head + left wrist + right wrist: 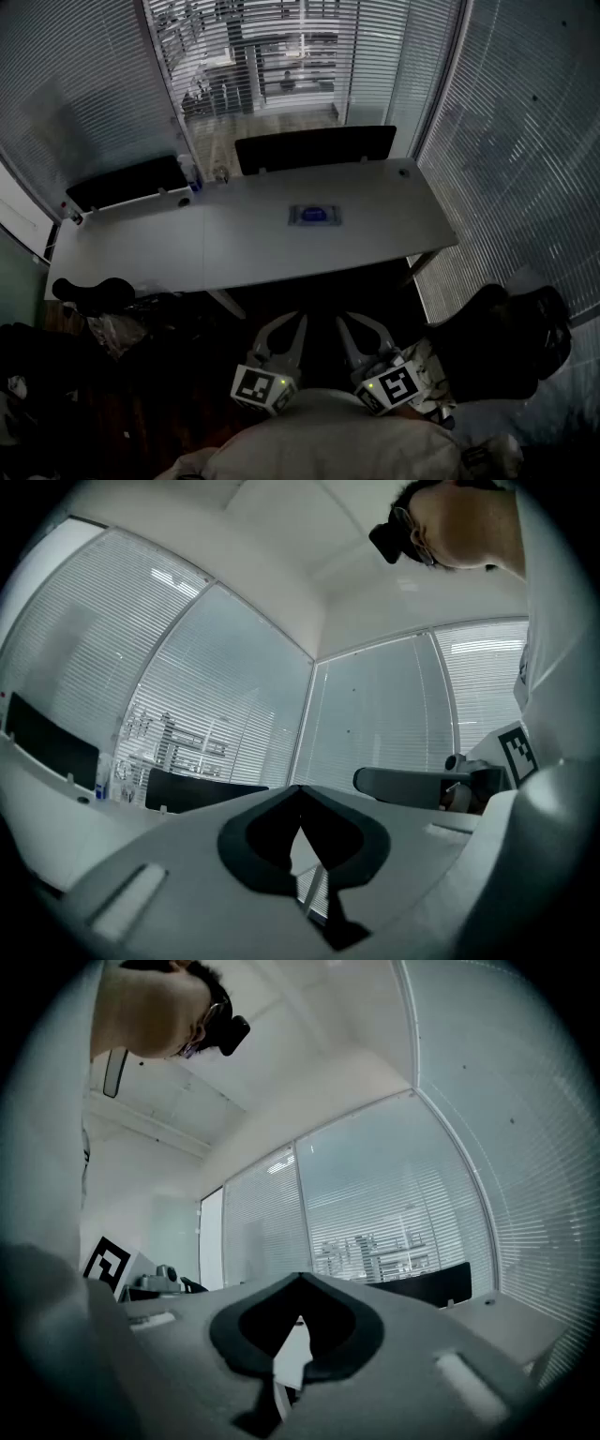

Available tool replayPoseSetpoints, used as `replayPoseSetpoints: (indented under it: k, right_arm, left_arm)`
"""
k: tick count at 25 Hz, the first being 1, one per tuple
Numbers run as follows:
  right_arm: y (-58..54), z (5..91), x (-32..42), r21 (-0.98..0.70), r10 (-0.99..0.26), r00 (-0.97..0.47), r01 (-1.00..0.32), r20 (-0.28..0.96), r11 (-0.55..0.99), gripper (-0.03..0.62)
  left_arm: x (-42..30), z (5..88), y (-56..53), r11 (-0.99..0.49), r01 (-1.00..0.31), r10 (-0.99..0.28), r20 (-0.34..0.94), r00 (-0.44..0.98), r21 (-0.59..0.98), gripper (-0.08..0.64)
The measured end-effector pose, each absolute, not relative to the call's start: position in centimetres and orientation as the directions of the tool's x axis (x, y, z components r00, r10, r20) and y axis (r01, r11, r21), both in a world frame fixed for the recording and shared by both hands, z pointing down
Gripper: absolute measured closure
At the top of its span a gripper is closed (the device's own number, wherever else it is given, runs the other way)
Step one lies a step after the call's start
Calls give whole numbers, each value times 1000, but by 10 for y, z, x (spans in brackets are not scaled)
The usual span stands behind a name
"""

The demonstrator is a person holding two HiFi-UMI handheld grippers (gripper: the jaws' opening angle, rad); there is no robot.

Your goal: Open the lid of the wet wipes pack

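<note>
The wet wipes pack (315,216), blue with a pale lid, lies flat on the white table (141,248), a little right of its middle. Both grippers are held close to the person's body, below the table's near edge and far from the pack. My left gripper (281,330) points level toward the table; its jaws meet at the tips (300,789), shut on nothing. Beside it, my right gripper (364,328) is likewise shut and empty (300,1279). Neither gripper view shows the pack.
Two black chair backs (314,148) (127,181) stand behind the table, with a small bottle (190,173) at its far left edge. A black office chair (506,342) sits at the near right. Dark clutter (103,319) lies at the near left. Window blinds enclose the room.
</note>
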State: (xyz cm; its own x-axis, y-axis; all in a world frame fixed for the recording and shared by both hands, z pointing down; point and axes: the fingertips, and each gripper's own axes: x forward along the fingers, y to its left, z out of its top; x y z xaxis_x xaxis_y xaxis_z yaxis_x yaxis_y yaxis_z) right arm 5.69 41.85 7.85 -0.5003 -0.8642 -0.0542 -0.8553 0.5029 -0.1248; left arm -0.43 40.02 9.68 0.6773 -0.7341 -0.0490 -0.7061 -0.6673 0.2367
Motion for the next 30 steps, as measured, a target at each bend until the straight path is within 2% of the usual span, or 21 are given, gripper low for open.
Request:
replayPoseSetpoints:
  k: [13,30]
  right_arm:
    - [420,81,73,-187,-866,-495,-847,-66,498,592]
    - [430,83,115,-190,-868,-490,-847,-82,497,592]
  left_arm:
    - [10,97,405,-667,-706,-733,-40,679,238,557]
    - [50,104,414,-646,-724,-749,-17,662,240,557]
